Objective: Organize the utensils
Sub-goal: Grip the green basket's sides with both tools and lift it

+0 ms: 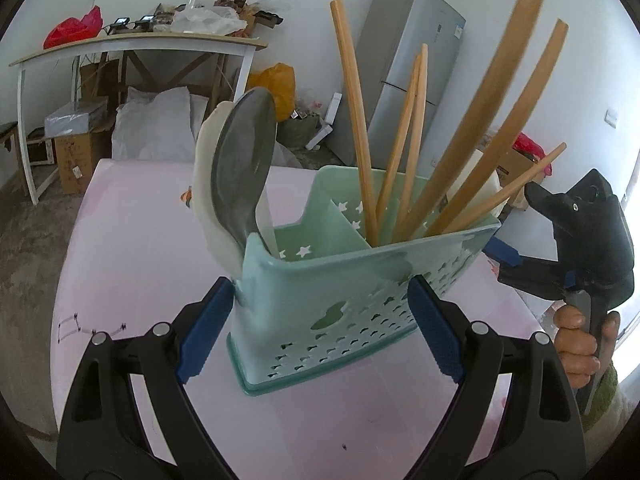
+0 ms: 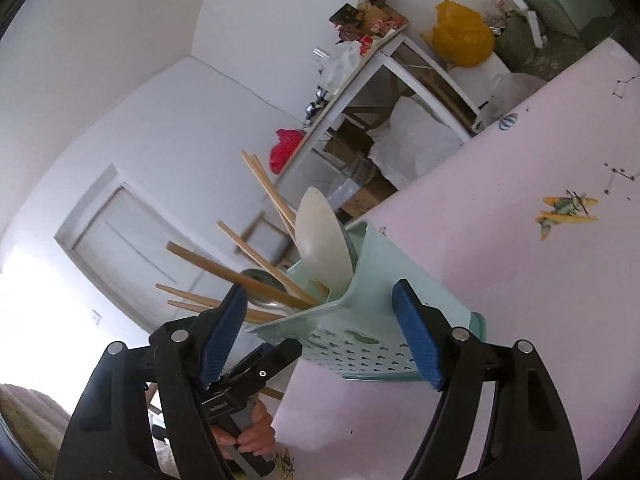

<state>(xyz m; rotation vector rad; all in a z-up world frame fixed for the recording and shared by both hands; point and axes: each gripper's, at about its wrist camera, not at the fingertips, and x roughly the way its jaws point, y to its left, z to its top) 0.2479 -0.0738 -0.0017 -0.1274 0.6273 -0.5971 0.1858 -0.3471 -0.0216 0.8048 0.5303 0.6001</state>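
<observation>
Pink tabletop (image 1: 132,248), with grey fridge (image 1: 404,68) and cluttered white side table (image 1: 136,46) behind.

Mint-green perforated utensil caddy (image 1: 332,280): upright on the tabletop, divided into compartments.

Wooden utensil handles and chopsticks (image 1: 404,148): bundled in the right compartment, leaning outward.

Grey spoon (image 1: 240,172) and cream spoon (image 1: 208,184): left compartment, bowls up.

Left tongs (image 1: 320,328): wide open, blue pads either side of the caddy's near wall, gripping nothing.

Right tongs (image 2: 320,336): wide open, straddling the caddy's end, holding nothing.

Yellow printed motif (image 2: 566,212): on the tabletop, well apart.
</observation>
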